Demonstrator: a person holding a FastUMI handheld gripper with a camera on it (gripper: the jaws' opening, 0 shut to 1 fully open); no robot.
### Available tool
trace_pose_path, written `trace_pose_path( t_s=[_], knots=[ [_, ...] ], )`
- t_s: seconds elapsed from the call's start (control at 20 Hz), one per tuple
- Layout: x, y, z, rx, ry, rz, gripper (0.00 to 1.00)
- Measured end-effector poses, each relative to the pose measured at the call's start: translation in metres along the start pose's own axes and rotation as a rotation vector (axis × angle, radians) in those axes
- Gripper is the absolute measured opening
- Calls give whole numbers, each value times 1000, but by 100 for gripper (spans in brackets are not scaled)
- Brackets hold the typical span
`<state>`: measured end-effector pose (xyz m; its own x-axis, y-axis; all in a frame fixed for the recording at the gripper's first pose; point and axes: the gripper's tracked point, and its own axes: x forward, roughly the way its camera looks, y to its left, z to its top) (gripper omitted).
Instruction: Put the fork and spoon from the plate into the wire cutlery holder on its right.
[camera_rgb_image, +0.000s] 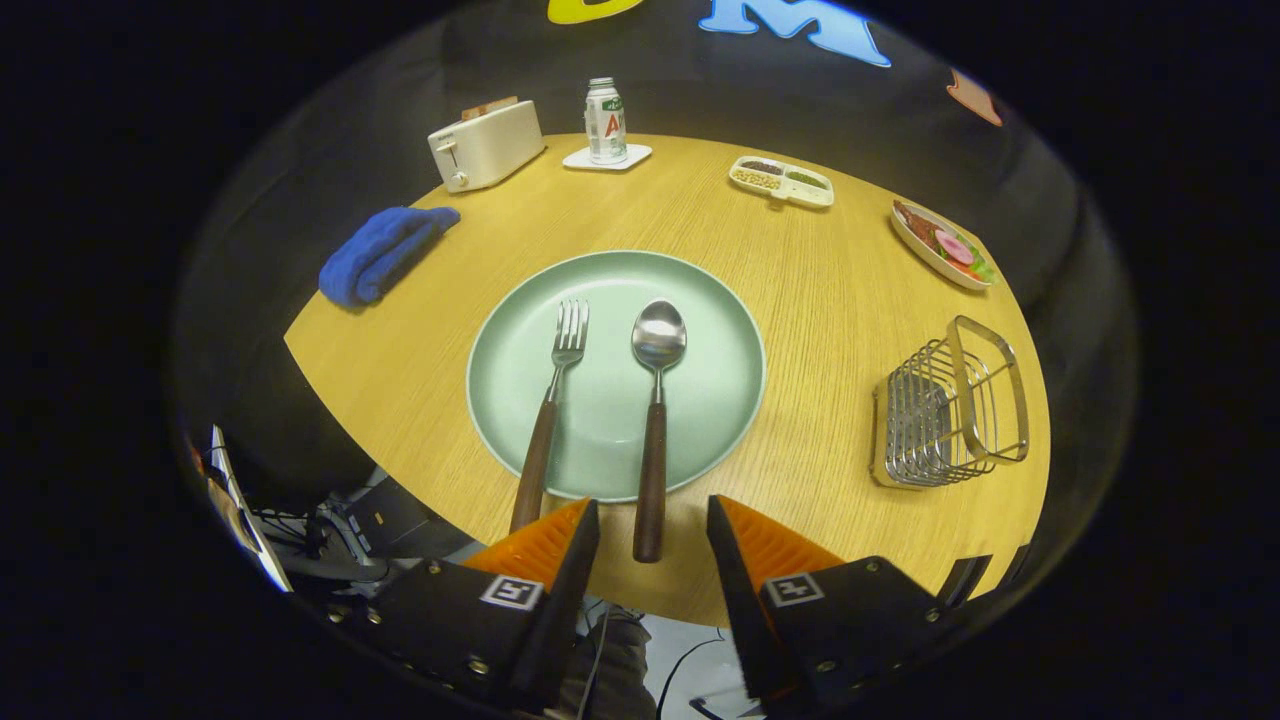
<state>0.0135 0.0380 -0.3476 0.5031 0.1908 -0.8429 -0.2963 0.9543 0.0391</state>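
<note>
Gripper (652, 530) is hanging wide open, its fingers flanking the spoon (653, 420) handle's end, gripping nothing. Picking is only beginning; next it is needing to close on that handle

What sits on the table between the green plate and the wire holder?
Nothing: the gripper view shows bare wooden table between the plate and the wire holder.

Round light-wood table (820, 290), grain visible, lit evenly from overhead. Black cloth wall (690, 85) hung behind it, falling into shadow at the sides. Below the near table edge, cluttered floor is seen: dark equipment boxes (385, 520), cables (300, 525), and a pale floor patch (680, 640) crossed by a black cord (690, 655).
</note>
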Motion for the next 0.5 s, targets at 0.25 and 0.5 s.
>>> trace_pose_path(
  t_s=[0.25,0.5],
  knots=[
    [7,-4,-1,24,45,16,14],
    [-3,-16,-1,27,86,5,3]
  ],
)
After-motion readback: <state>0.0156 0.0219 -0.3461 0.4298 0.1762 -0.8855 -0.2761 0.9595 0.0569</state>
